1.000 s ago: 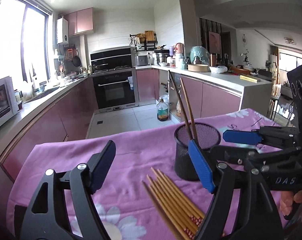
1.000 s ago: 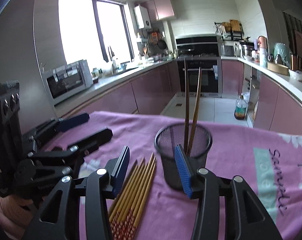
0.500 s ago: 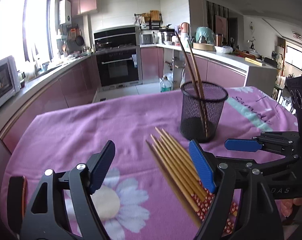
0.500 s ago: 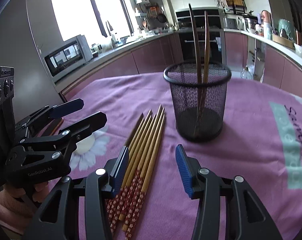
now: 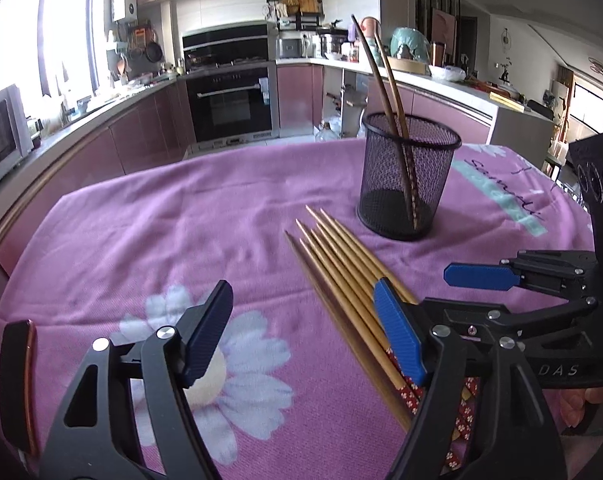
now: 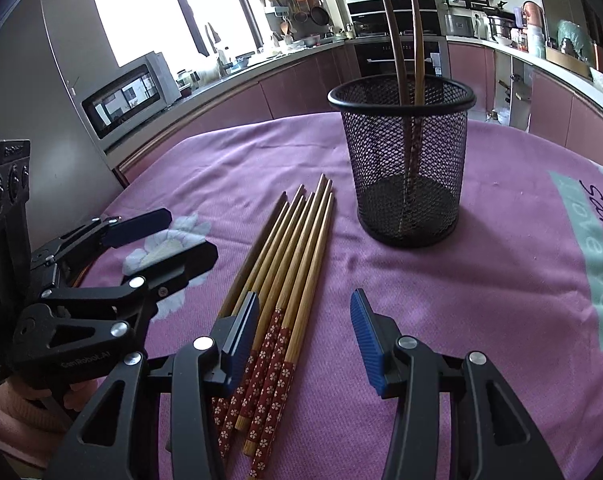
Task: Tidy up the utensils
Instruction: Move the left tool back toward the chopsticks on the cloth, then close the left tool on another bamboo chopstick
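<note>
A black mesh cup (image 5: pixel 409 176) stands upright on the purple cloth with two dark chopsticks (image 5: pixel 385 92) leaning inside; it also shows in the right wrist view (image 6: pixel 405 168). Several wooden chopsticks with red flowered ends (image 6: pixel 289 264) lie side by side on the cloth in front of the cup, also in the left wrist view (image 5: pixel 345 280). My left gripper (image 5: pixel 301 336) is open and empty, low over the cloth left of the chopsticks. My right gripper (image 6: pixel 303 336) is open and empty, its left finger (image 6: pixel 241 340) over the chopsticks' red ends.
A purple flowered cloth (image 5: pixel 173 232) covers the table. A dark flat object with a copper edge (image 5: pixel 17 376) lies at the cloth's left edge. Kitchen counters, an oven (image 5: pixel 229 96) and a microwave (image 6: pixel 129 96) stand beyond the table.
Both grippers have drawn back and down from the mesh cup toward the lying chopsticks. Both stay open. The two dark chopsticks remain in the cup.
</note>
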A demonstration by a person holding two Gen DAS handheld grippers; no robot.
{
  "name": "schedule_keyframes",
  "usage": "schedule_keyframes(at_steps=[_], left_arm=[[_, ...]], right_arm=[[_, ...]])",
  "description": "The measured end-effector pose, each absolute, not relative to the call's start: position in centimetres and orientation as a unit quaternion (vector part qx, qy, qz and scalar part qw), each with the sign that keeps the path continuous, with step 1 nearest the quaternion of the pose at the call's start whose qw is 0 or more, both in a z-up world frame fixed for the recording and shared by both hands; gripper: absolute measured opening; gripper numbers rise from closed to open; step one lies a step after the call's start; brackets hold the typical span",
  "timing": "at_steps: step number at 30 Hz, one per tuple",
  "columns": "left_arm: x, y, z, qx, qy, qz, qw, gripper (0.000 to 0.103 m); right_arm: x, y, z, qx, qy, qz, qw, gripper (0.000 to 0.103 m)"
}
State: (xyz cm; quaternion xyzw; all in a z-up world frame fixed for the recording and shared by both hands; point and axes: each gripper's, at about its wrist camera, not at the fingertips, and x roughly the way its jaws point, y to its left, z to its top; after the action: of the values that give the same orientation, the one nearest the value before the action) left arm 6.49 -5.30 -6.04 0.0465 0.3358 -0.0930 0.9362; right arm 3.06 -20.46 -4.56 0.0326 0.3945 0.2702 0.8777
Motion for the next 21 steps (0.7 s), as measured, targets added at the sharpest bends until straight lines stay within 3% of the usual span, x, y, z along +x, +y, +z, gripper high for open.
schedule_keyframes(at_steps=[13, 21], left_arm=[[8.1, -5.9, -8.6, 0.042, 0.395, -0.112, 0.911, 0.057], [8.9, -5.6, -9.2, 0.030, 0.412, -0.123, 0.902, 0.053]], right_arm=[[4.1, -20.6, -5.4, 0.029, 0.414, 0.253, 0.874, 0.031], [4.6, -20.2, -5.6, 0.019, 0.419, 0.247, 0.874, 0.029]])
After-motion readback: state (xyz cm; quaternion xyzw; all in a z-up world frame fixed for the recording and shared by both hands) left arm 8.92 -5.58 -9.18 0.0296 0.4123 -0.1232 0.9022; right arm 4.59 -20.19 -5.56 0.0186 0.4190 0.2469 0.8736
